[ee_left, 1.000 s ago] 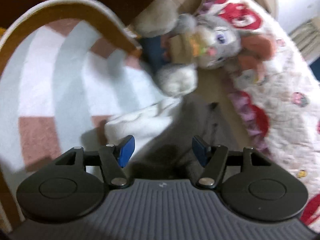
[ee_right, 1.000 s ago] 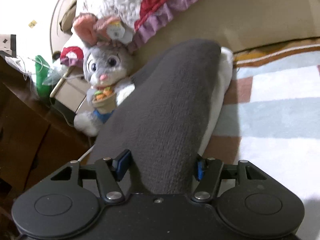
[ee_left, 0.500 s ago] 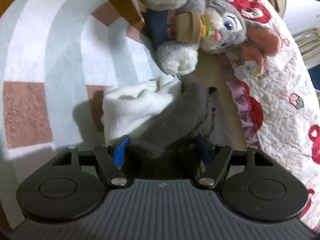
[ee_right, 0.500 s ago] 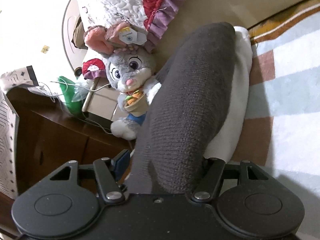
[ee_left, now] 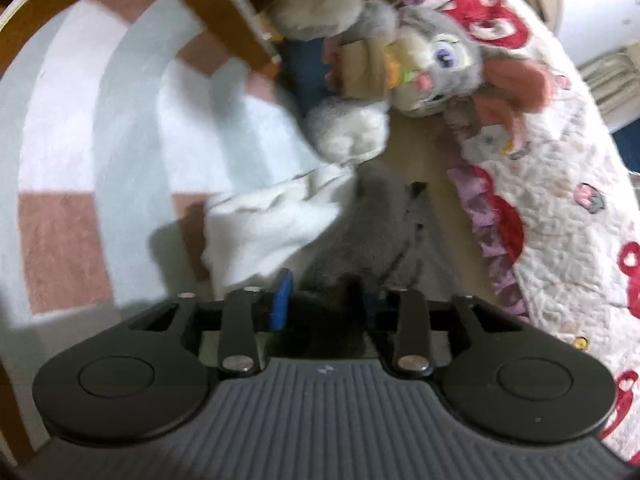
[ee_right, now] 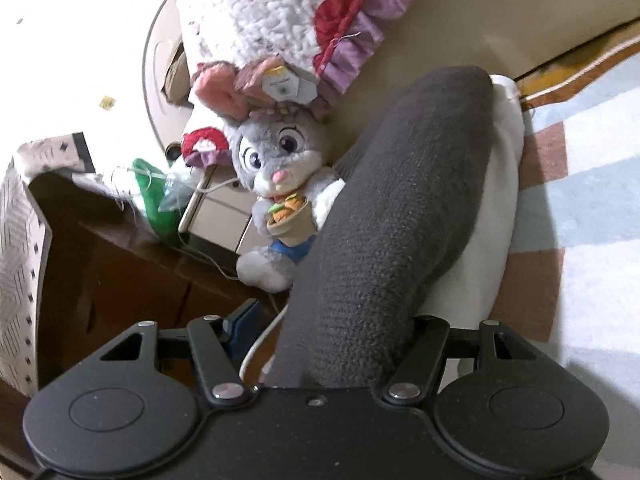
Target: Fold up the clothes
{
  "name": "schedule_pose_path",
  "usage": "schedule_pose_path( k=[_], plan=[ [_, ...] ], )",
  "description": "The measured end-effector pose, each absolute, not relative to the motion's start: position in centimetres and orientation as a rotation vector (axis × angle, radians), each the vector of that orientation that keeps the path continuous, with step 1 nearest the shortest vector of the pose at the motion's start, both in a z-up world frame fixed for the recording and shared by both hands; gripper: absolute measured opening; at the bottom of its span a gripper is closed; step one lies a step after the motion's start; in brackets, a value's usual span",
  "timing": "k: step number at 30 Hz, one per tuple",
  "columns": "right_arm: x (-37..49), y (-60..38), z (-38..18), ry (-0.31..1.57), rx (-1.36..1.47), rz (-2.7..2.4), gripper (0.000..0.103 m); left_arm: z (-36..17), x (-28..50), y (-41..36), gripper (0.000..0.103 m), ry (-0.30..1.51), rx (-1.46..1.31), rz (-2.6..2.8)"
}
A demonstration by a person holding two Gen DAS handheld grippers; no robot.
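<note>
Grey knit fills the middle of both views: a grey garment (ee_right: 400, 216) lies over a white garment (ee_right: 496, 216) on the bed, between a checked blanket (ee_right: 600, 200) and a plush rabbit (ee_right: 280, 160). From the right wrist, the grey piece runs as one long roll from the tongs up and slightly right toward the tan sheet (ee_right: 500, 20), its far end rounded; the white one follows the same line along its right side, mostly covered.

The left view is smeared with motion blur, so the weave and edges of the clothes are hard to make out. The left tongs (ee_left: 324, 304) have just been closing, and a dark fold of the grey garment (ee_left: 360, 240) sits bunched between the blue pads (ee_left: 282, 300); the right-hand pad is almost buried in cloth. The pads look pressed onto it.

The right tongs (ee_right: 328, 320) stand wide. Their left pad (ee_right: 244, 320) is clear of the fabric, with a white cord (ee_right: 256, 344) showing in the gap; the right pad is hidden behind the grey roll, so no pinch shows.

A quilt (ee_right: 304, 12) with red patches and purple ruffle covers the rabbit's ears. A white tag (ee_right: 286, 84) on the ears carries print too small to read.
</note>
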State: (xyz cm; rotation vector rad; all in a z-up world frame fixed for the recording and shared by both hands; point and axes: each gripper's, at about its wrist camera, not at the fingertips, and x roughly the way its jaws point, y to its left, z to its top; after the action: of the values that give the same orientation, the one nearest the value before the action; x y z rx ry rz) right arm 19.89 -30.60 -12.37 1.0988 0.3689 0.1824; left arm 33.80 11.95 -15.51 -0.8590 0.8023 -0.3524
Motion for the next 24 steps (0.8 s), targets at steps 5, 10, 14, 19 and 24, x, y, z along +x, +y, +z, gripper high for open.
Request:
schedule_pose_path(
  k=[5, 10, 14, 19, 24],
  plan=[
    [20.2, -30.0, -12.3, 0.378, 1.077, 0.168, 0.069, -16.3, 33.8, 11.5, 0.05, 0.797, -0.875, -0.34],
    [20.7, -30.8, -13.5, 0.372, 1.093, 0.124, 0.074, -17.5, 33.9, 11.0, 0.055, 0.768, -0.928, -0.351],
    [24.0, -31.5, -14.7, 0.445, 1.036, 0.083, 0.082, -14.4, 33.3, 10.0, 0.02, 0.678, -0.795, -0.382],
    [25.5, -31.1, -12.1, 0.541, 0.957, 0.193, 0.035, -8.5, 34.3, 10.0, 0.018, 0.505, -0.745, -0.396],
    [26.4, -30.9, -10.0, 0.583, 1.211, 0.373, 0.034, -6.4, 36.3, 11.4, 0.019, 0.425, -0.754, -0.301]
  ],
)
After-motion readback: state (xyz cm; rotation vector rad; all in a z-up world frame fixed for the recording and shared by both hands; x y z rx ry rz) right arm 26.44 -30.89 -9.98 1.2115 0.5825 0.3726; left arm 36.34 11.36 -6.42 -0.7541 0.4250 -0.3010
